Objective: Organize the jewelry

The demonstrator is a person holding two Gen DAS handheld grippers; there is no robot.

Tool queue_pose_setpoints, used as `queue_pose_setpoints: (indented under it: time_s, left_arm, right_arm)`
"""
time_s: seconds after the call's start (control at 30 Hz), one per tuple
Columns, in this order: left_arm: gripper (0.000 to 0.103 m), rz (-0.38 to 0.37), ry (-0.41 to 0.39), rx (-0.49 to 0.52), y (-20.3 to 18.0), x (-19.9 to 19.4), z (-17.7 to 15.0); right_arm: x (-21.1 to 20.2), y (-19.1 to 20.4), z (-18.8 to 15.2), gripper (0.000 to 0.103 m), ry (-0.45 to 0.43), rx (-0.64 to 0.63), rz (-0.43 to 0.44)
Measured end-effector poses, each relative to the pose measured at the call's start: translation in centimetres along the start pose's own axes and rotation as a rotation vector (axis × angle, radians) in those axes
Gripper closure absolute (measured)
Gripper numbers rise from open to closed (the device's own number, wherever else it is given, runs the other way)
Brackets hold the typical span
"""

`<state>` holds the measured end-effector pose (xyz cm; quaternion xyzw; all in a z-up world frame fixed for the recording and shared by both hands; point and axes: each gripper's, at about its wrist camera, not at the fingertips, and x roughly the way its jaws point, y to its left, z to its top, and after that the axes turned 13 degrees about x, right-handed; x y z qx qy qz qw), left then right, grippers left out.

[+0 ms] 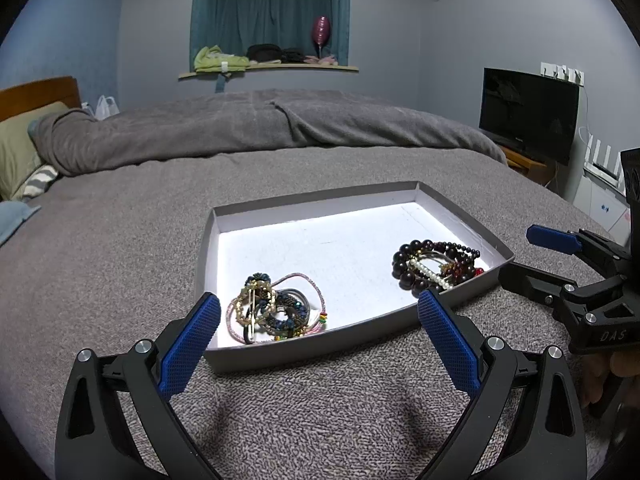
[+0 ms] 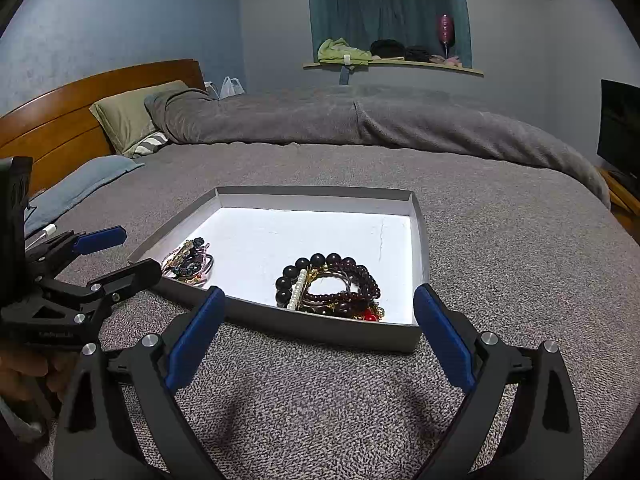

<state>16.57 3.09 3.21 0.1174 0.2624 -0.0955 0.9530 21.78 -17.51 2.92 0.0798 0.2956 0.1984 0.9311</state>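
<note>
**Two piles of jewelry in a shallow box on the bed**

Both grippers hover low over the grey bedspread, near the box's front wall. The left gripper is spread wide and holds nothing; the right gripper is likewise spread and bare. Nothing lies between either gripper and the box.

Just beyond them sits the grey box with its white floor, its long side running left to right across the bed. At its near left corner lies a tangle of hair ties and beaded bands, pink, gold and blue. Toward its near right corner lies a heap of dark bead bracelets with a straight pearl strip across it, pointing front to back.

Farther off lie a folded grey duvet, pillows and a curtained window.
</note>
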Motion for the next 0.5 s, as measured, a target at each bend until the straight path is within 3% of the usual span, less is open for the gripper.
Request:
queue_pose_setpoints:
  time_s: [0.5]
  left_arm:
    - [0.005,-0.001,0.003,-0.006,0.08,0.02,-0.02]
  right_arm:
    - [-0.08,0.1,-0.09,0.009,-0.001,0.0,0.001]
